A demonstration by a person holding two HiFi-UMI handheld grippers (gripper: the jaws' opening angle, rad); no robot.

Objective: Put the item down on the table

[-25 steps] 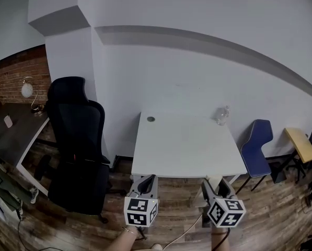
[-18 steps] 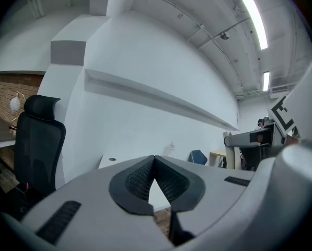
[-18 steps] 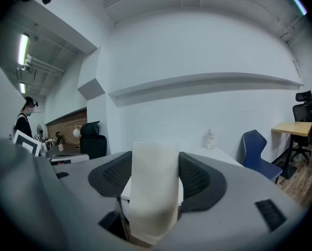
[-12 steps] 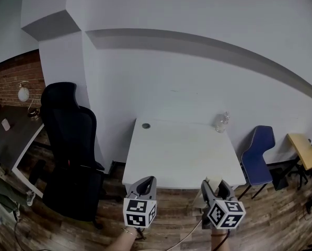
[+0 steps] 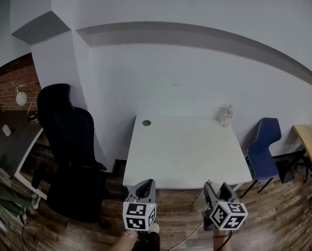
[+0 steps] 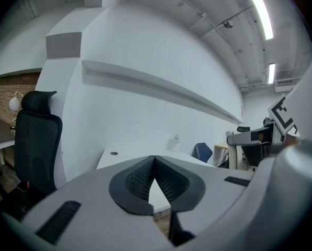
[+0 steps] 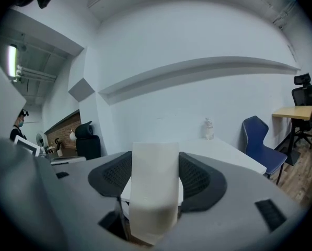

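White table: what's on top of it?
A clear bottle at the far right corner, a dark round spot far left. The white item is in the right gripper, not on it. That and the left gripper hide bits of the near edge.

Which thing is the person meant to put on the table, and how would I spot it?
Find the white table against the wall; two hand-held grippers are held just short of its near edge. The right hand-held gripper clamps a pale, flat-sided item between dark pads, while the left hand-held gripper is shut on nothing.
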